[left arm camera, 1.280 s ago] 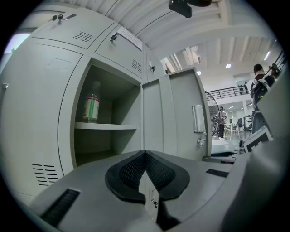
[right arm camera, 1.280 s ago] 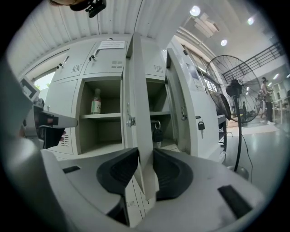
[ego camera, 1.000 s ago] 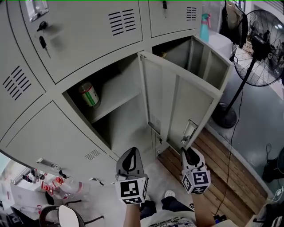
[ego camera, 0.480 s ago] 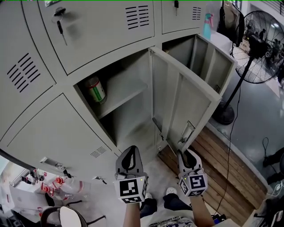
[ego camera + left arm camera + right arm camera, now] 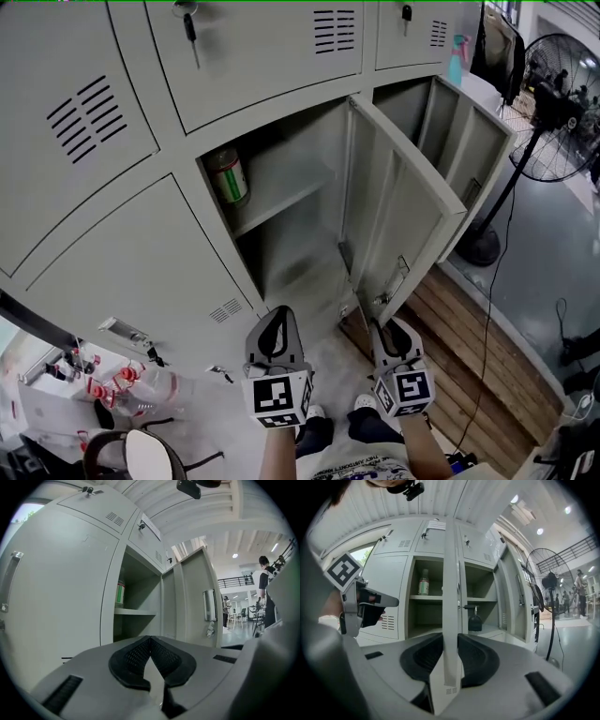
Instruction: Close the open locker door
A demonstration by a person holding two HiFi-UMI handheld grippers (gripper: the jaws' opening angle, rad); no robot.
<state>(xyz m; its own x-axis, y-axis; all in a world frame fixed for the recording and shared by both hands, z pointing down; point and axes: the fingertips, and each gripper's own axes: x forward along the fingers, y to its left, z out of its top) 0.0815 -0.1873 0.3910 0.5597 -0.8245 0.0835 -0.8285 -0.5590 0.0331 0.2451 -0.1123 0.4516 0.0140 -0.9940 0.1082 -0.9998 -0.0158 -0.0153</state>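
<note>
The open grey locker door [image 5: 403,211] hangs on its hinge beside a compartment that holds a green-labelled can [image 5: 226,175] on a shelf. My right gripper [image 5: 382,323] is shut on the door's lower free edge; in the right gripper view that edge [image 5: 451,597] runs upright between the pads [image 5: 474,656], which press on it from both sides. My left gripper [image 5: 275,319] hovers left of it, in front of the open compartment, shut and holding nothing; its tips [image 5: 150,639] meet. The left gripper view shows the door [image 5: 199,602] and the can [image 5: 120,592].
A second locker door [image 5: 473,141] stands open further right. A pedestal fan [image 5: 561,103] and its cable stand at the far right on the floor. Wooden slats [image 5: 469,347] lie below the lockers. A key [image 5: 190,28] hangs in an upper door. Clutter [image 5: 112,384] lies lower left.
The door has swung partway toward the compartment, carried by my right gripper, which moved left with it. My left gripper has drifted slightly while staying shut.
</note>
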